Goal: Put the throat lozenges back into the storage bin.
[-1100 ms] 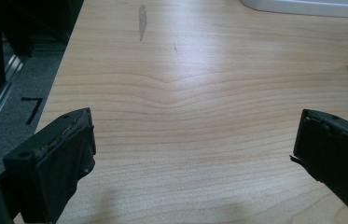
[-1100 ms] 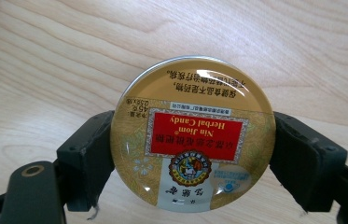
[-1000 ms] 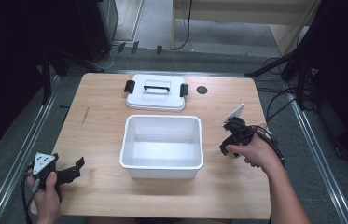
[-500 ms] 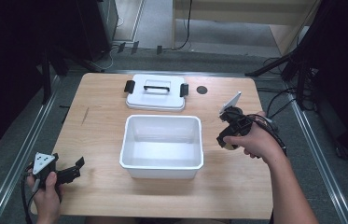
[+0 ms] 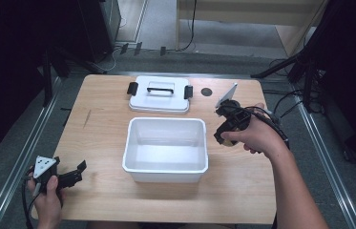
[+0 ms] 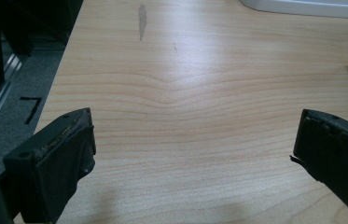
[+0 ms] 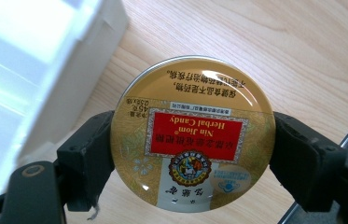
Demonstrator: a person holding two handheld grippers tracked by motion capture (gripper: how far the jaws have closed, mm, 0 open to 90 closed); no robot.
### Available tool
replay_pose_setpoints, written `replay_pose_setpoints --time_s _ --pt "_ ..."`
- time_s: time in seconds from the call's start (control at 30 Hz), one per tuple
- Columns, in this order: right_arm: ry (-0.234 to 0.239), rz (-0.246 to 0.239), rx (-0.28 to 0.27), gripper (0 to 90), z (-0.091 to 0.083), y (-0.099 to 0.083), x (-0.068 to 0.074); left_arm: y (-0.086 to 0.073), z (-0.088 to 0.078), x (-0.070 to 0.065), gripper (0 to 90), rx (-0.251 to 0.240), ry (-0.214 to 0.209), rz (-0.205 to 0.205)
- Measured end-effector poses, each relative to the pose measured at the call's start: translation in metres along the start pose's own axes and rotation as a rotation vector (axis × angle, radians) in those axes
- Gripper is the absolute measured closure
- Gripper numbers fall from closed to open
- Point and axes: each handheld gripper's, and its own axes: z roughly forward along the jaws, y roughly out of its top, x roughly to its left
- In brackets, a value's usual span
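The right gripper view resolves the label of the round gold candy tin (image 7: 192,135), red panel upside down. The right gripper (image 5: 227,129) clamps the tin by its rim, above the bench's right side beside the white tub (image 5: 165,149). The left gripper (image 5: 68,177) rests at the near-left corner, jaws wide, empty.

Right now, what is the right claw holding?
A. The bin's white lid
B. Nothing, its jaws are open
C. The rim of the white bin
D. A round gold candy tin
D: in the right gripper view the right claw has a jaw pressed on either side of the round gold candy tin, above the wooden table.
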Motion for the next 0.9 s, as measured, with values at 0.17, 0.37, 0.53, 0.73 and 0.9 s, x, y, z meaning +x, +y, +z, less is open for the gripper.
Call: replay_pose_setpoints --time_s 0.17,0.37,0.53,0.73,0.9 --pt "0.003 -0.029 -0.004 20.4 -0.009 0.007 0.009 0.0 0.0 0.0 0.0 -0.003 0.0 0.002" --pt "0.005 -0.049 -0.02 20.4 -0.018 0.012 0.017 0.0 0.0 0.0 0.0 -0.003 0.0 0.001" --pt "-0.001 -0.073 -0.027 20.4 -0.023 0.016 0.025 0.0 0.0 0.0 0.0 -0.001 -0.001 0.002" --pt "0.01 -0.12 -0.053 20.4 -0.029 0.02 0.039 0.0 0.0 0.0 0.0 -0.001 0.0 0.004" --pt "0.033 -0.168 -0.072 20.4 -0.032 0.021 0.052 0.0 0.0 0.0 0.0 -0.001 -0.001 0.002"
